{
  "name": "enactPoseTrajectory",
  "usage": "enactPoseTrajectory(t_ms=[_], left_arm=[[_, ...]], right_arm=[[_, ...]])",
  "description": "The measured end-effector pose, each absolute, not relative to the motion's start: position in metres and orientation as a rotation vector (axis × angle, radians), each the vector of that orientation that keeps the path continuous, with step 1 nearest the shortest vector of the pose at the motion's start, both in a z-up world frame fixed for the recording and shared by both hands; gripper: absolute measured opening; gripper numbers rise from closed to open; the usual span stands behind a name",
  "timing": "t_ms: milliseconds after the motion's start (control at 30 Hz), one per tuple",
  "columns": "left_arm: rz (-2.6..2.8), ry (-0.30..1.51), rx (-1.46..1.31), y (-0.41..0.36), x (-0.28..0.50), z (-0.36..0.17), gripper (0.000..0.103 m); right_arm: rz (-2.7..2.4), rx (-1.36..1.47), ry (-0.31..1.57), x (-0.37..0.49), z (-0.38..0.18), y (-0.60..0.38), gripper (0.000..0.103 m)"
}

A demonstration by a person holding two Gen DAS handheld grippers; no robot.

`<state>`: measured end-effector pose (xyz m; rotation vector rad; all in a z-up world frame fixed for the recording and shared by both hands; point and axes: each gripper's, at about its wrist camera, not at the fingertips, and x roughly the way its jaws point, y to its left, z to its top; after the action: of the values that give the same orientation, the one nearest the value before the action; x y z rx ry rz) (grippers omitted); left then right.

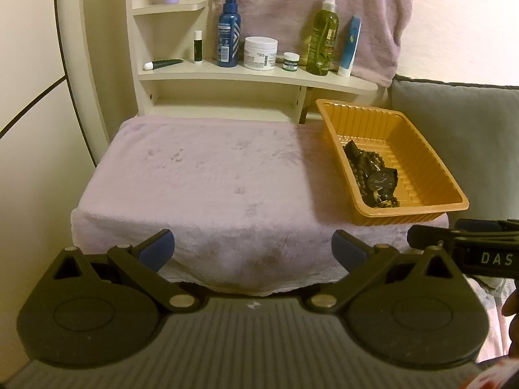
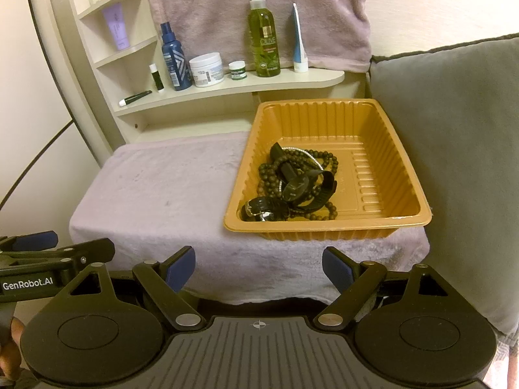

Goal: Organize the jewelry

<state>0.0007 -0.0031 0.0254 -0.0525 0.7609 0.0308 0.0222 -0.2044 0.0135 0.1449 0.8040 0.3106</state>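
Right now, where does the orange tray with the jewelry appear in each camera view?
Left wrist view: the orange tray sits right of centre, on the towel's right end.
Right wrist view: the orange tray is at centre, slightly right, straight ahead.
Shared landmark: the green spray bottle on the shelf behind.

The tray [image 2: 327, 223] is orange with ridges. The watches [image 2: 296, 191] are black, the beads [image 2: 319, 157] brown, the towel [image 2: 155, 194] pale purple.
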Motion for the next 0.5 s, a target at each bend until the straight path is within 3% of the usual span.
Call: enactPoseTrajectory(t_ms=[500], left_arm=[[0.023,0.757,-0.052,-0.0035,0.0016,0.0261,0.102]], right_arm=[[0.311,0.144,0.804,0.0228,0.0141,-0.2036,0.085]])
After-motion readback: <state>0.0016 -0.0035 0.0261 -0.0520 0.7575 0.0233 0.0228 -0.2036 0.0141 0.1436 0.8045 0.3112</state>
